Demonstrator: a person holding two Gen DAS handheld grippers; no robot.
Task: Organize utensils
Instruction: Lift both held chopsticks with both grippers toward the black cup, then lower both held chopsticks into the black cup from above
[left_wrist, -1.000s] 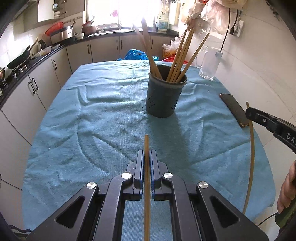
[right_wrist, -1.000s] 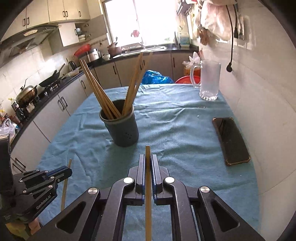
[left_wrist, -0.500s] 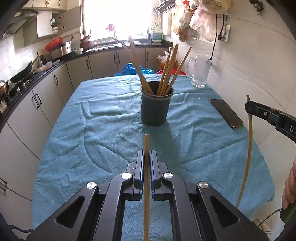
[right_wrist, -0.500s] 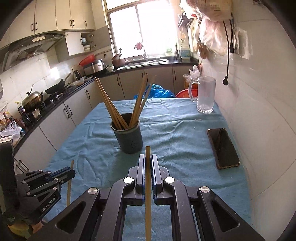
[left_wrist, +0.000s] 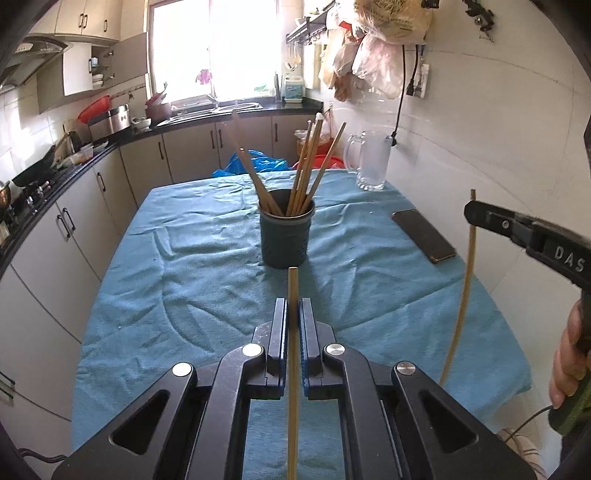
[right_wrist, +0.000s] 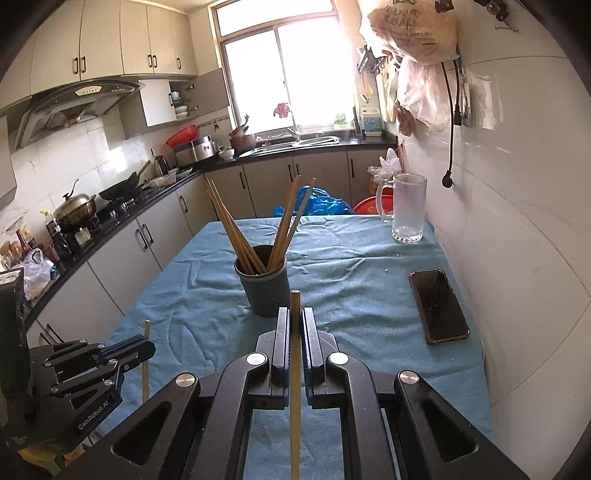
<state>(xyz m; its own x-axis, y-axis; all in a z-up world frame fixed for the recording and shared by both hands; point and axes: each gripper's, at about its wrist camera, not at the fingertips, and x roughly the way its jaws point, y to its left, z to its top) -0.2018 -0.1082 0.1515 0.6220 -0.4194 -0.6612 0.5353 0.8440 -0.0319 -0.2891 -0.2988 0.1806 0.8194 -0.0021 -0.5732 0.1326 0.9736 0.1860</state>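
A dark grey holder (left_wrist: 286, 236) (right_wrist: 264, 286) stands mid-table with several wooden chopsticks leaning out of it. My left gripper (left_wrist: 293, 314) is shut on one chopstick (left_wrist: 293, 284), whose tip points toward the holder from well short of it. My right gripper (right_wrist: 294, 325) is shut on another chopstick (right_wrist: 294, 306), its tip just short of the holder's base in the picture. In the left wrist view the right gripper (left_wrist: 476, 215) shows at the right edge with its chopstick (left_wrist: 461, 295) hanging down. The left gripper (right_wrist: 146, 347) shows low at the left in the right wrist view.
A blue cloth (left_wrist: 207, 266) covers the table. A black phone (right_wrist: 437, 306) lies near the right edge by the tiled wall. A glass mug (right_wrist: 406, 210) stands at the far right corner. Kitchen counters and cabinets (right_wrist: 122, 240) run along the left and the back.
Both grippers have risen and drawn back from the holder, each still shut on its chopstick. The holder now looks smaller and farther, and more of the kitchen shows above.
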